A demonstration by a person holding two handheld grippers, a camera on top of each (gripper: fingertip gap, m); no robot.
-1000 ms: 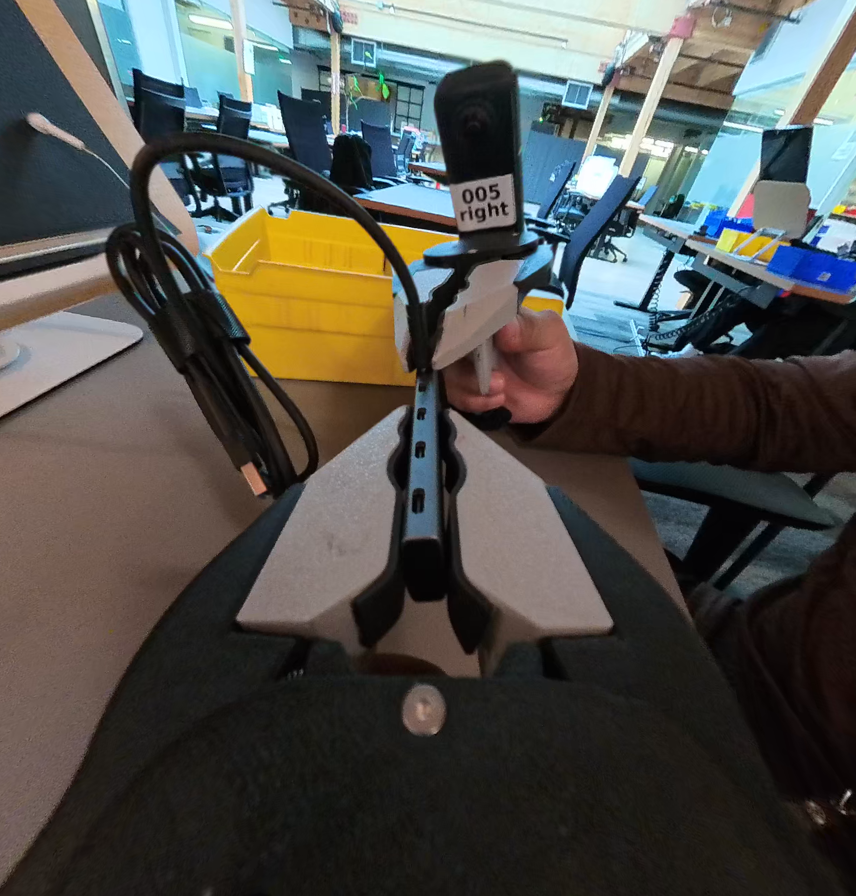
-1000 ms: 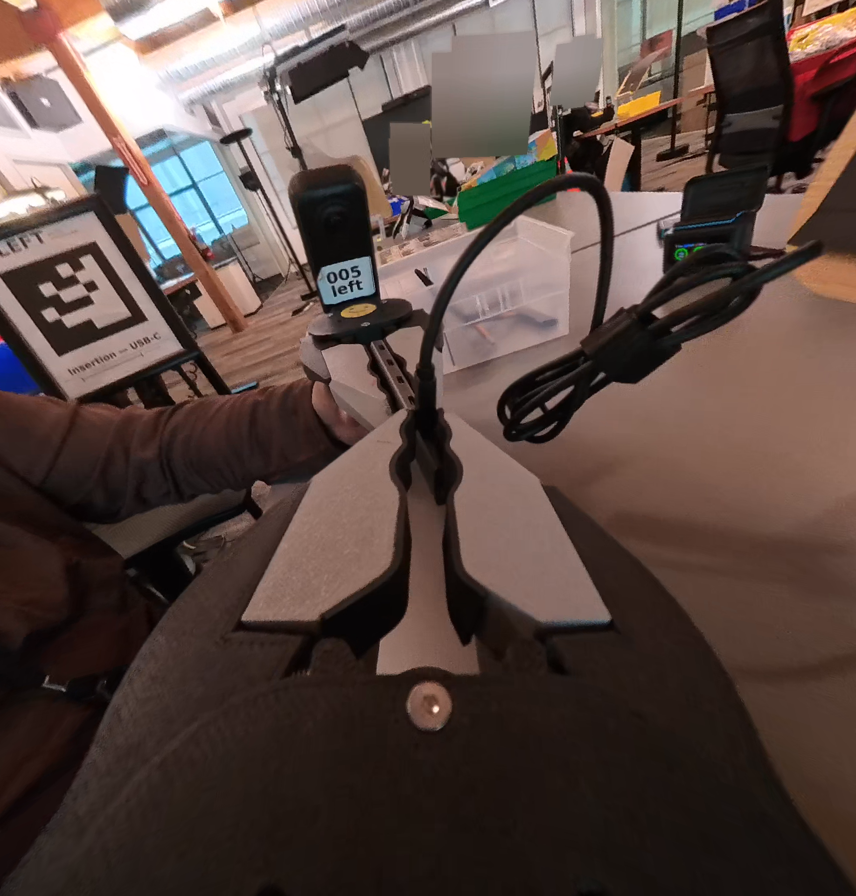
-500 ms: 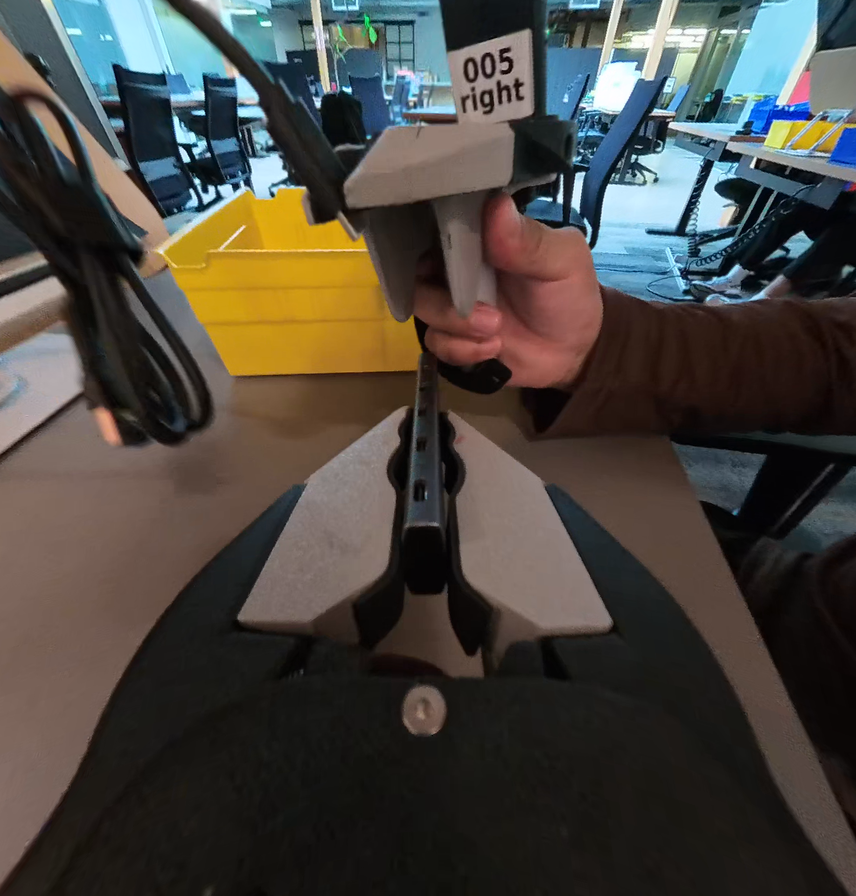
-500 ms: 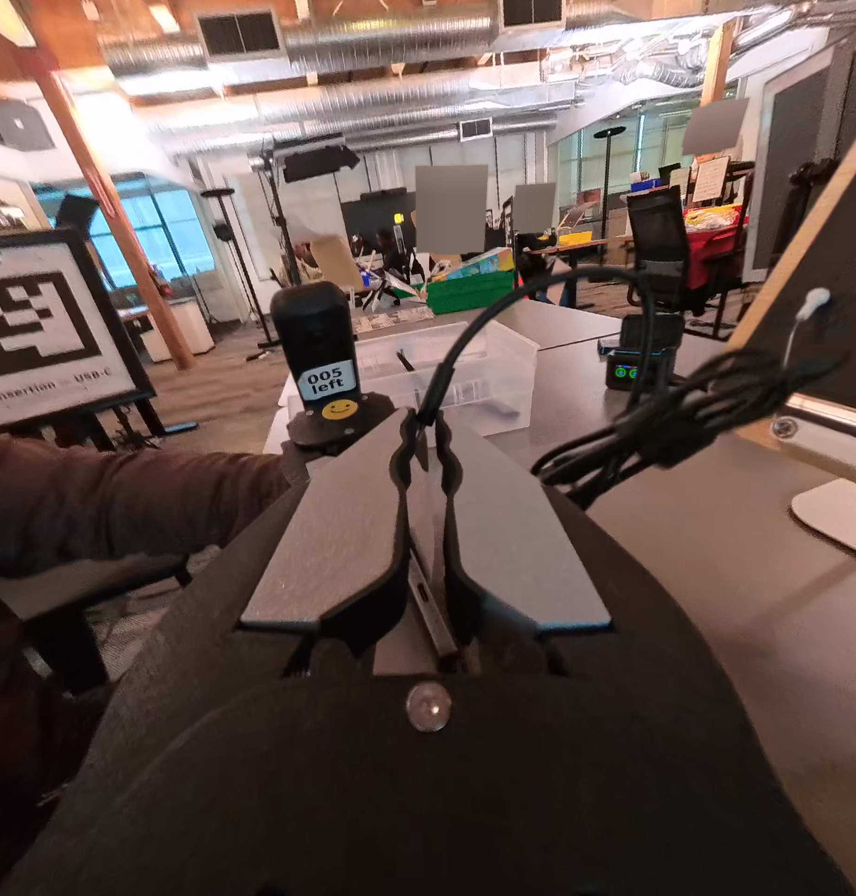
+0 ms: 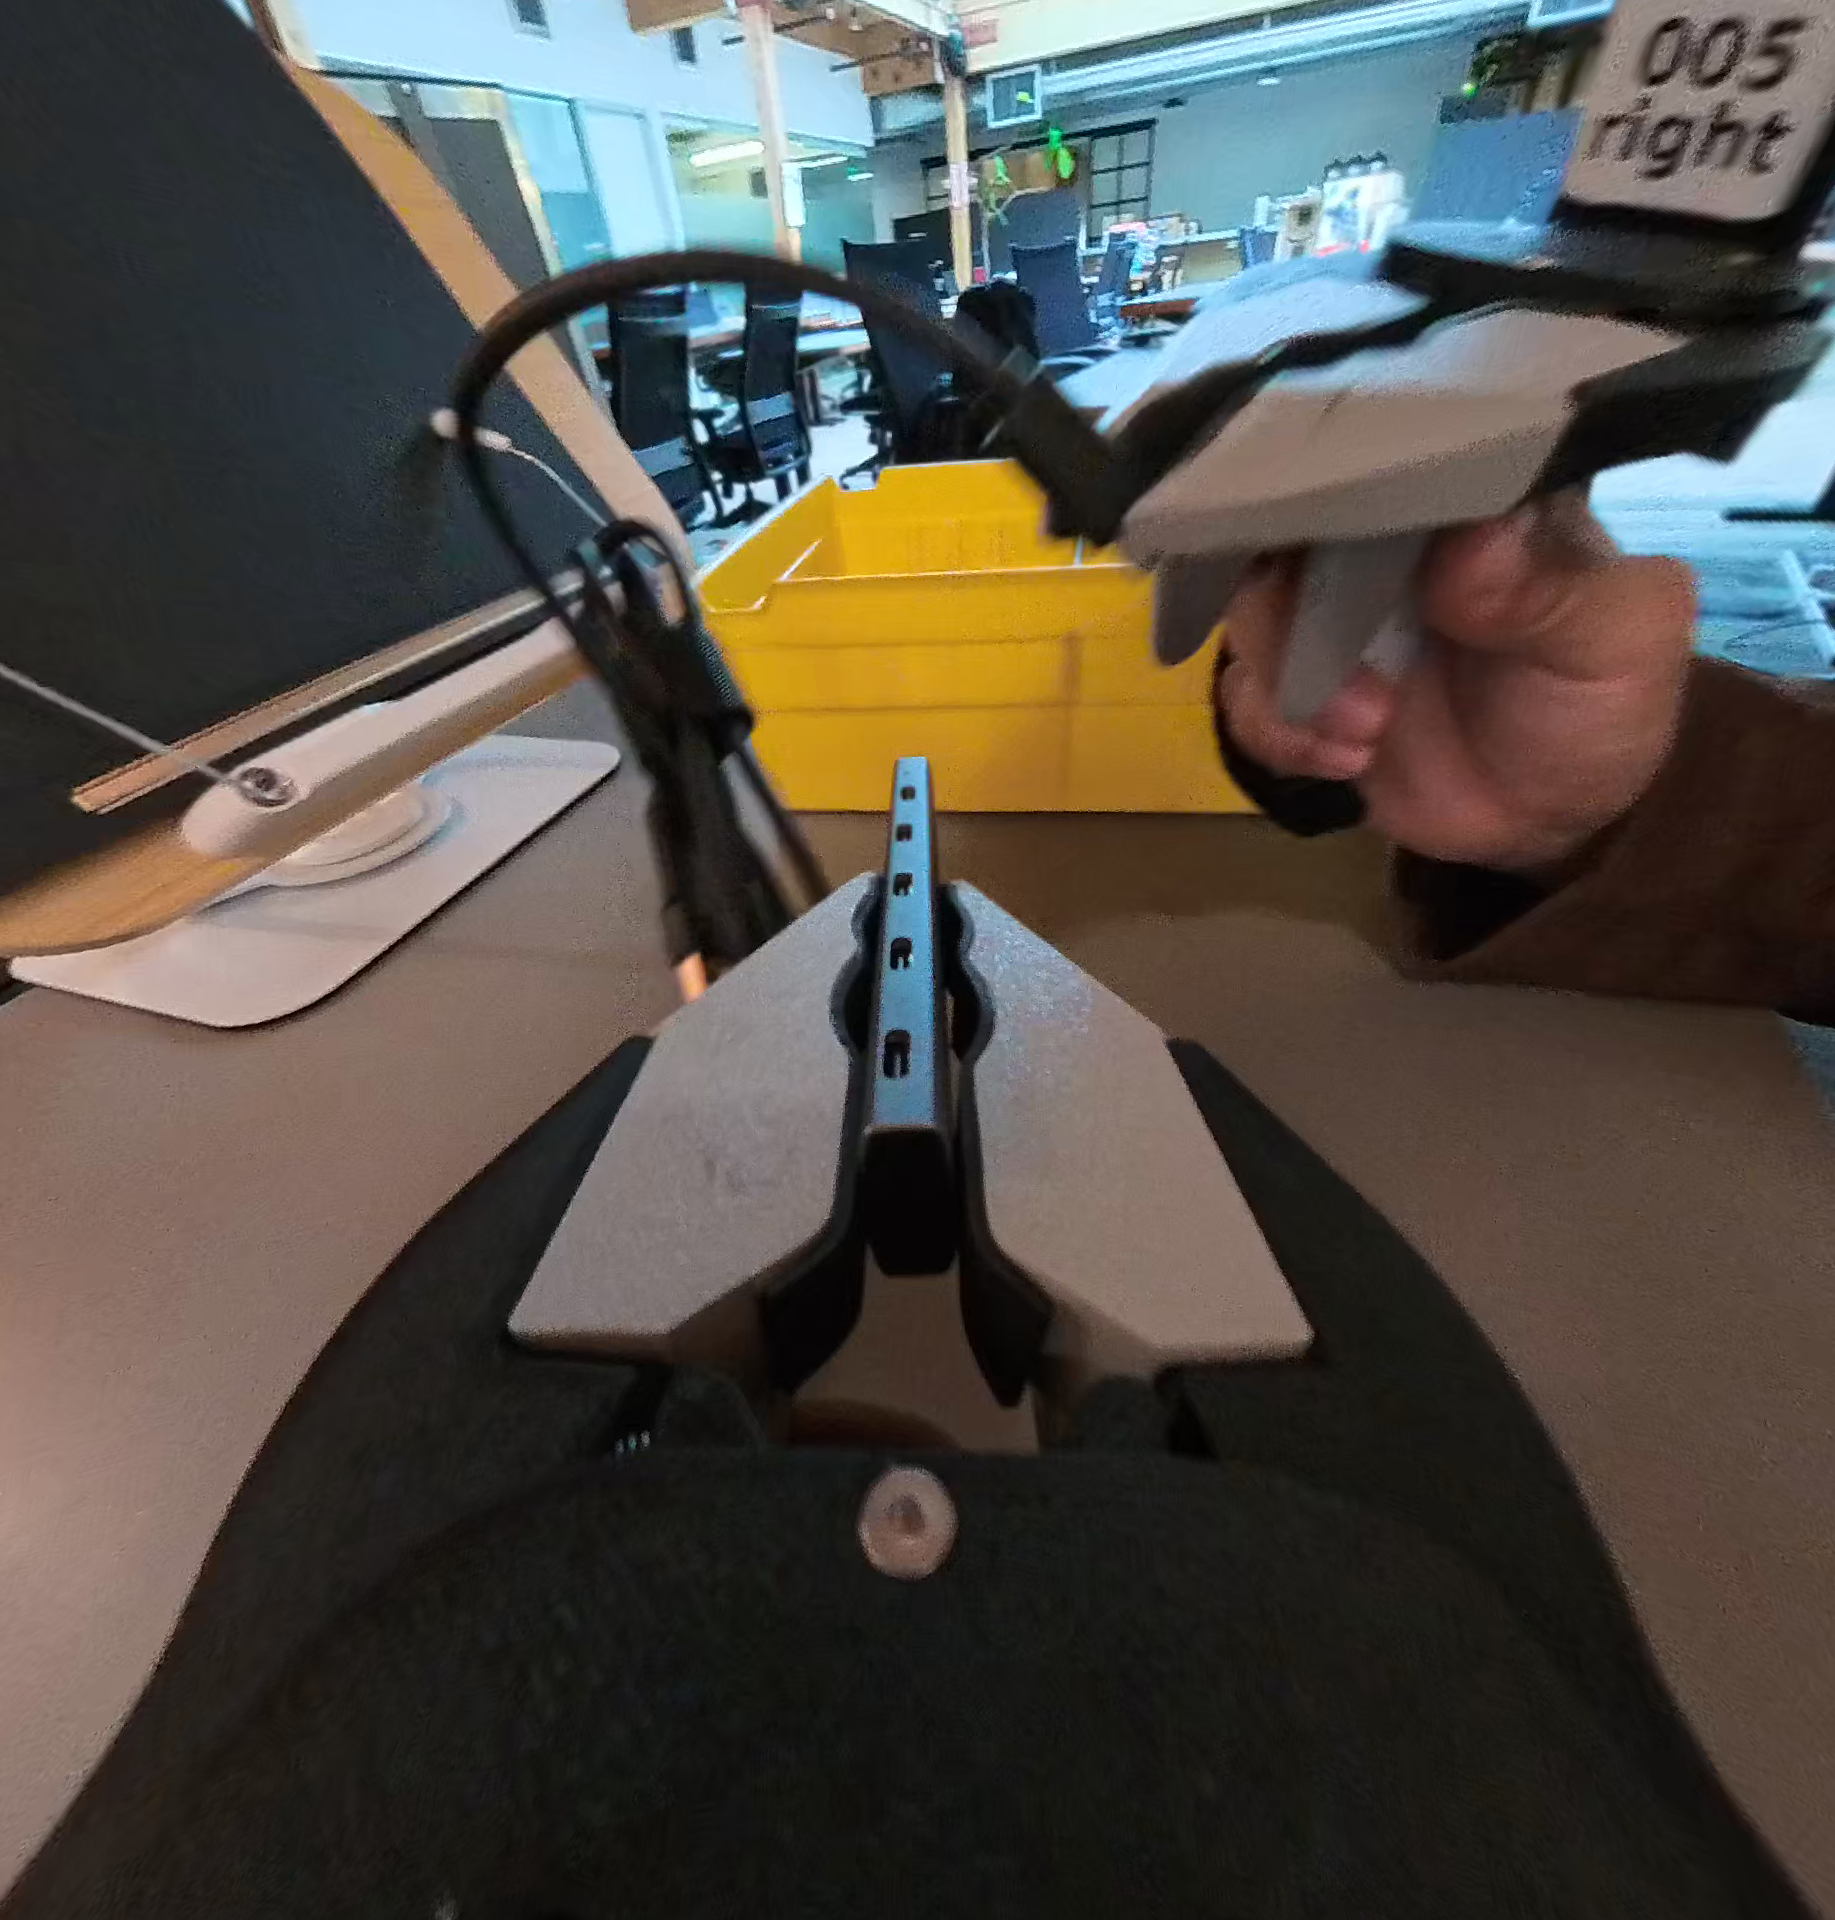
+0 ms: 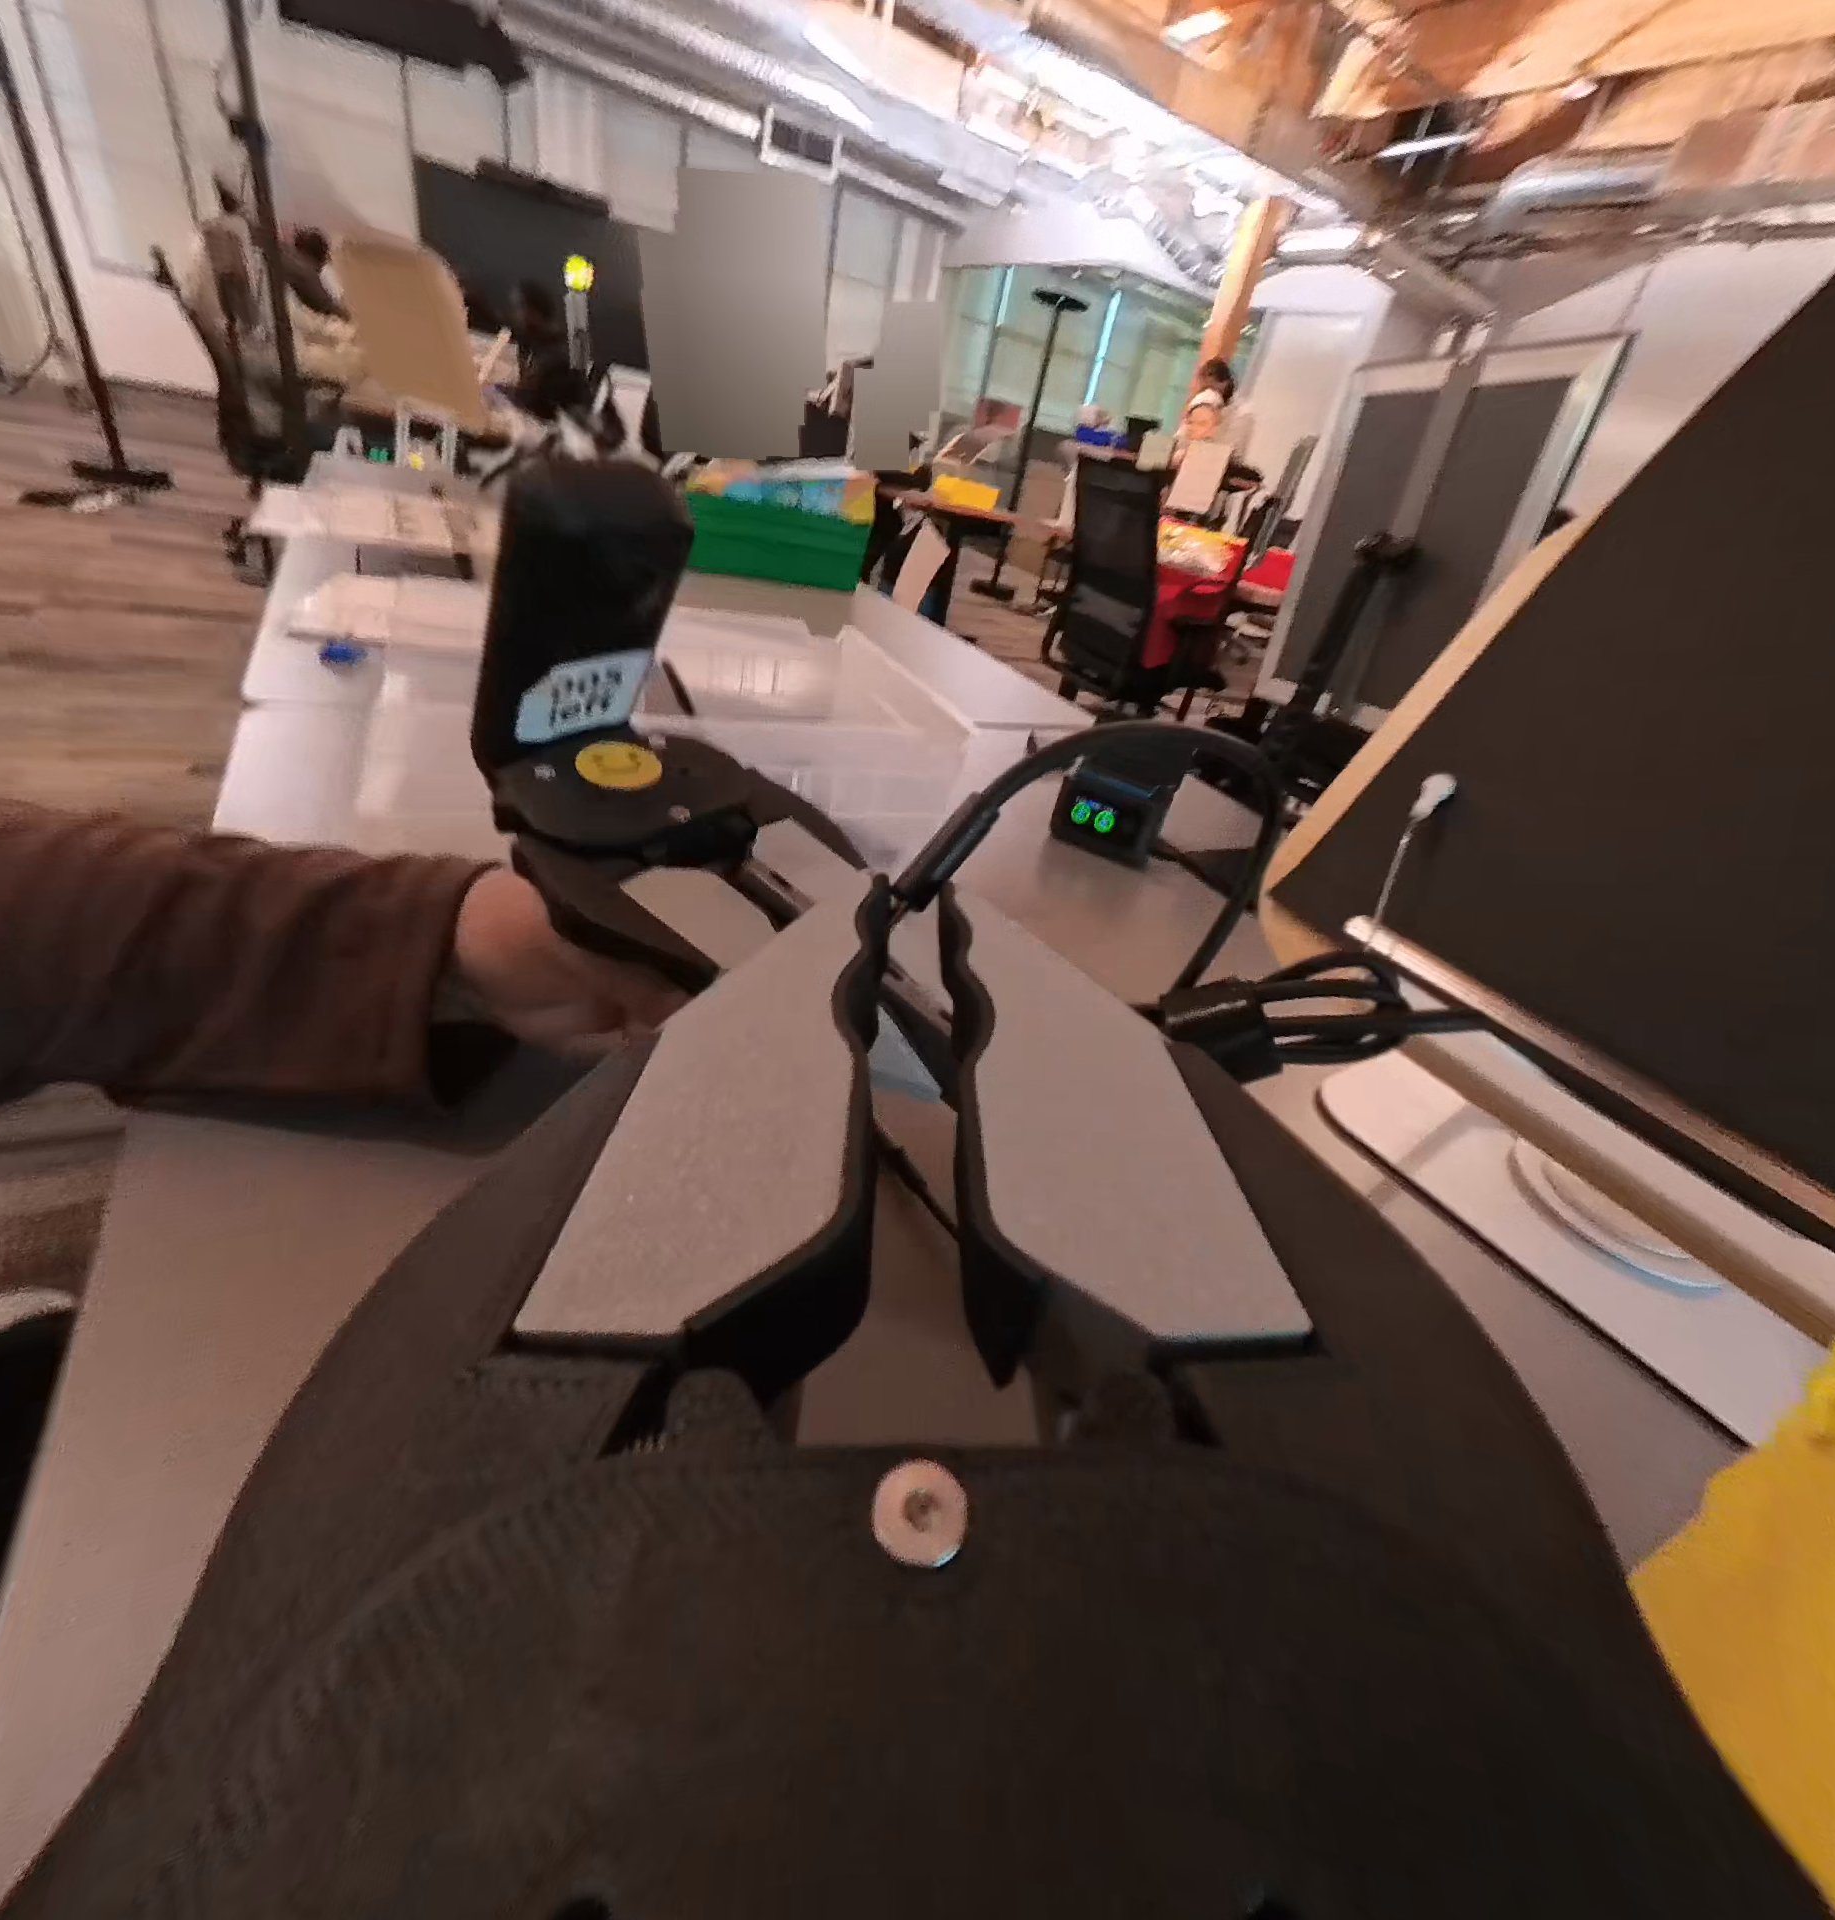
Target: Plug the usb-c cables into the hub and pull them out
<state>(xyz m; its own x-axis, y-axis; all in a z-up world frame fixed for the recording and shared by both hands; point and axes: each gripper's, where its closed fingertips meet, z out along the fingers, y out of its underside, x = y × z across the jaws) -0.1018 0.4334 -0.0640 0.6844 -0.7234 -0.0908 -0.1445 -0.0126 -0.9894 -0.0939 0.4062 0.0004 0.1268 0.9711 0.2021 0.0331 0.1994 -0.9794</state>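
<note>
Dark slim metal multi-port hub (image 5: 908, 997) clamped edge-up in left gripper (image 5: 908, 935); black rubber-sheathed cable's plug (image 6: 939, 852) pinched at right gripper (image 6: 908, 925) fingertips, apart from hub.

The right claw (image 6: 908, 914) pinches the black cable's plug (image 6: 944, 852) at its very tips. The cable (image 6: 1131, 743) arcs toward two o'clock, then drops to a bundled coil (image 6: 1297, 1013) on the desk (image 6: 269, 1247). At ten o'clock a hand (image 6: 539, 977) holds the left claw (image 6: 674, 894).
</note>
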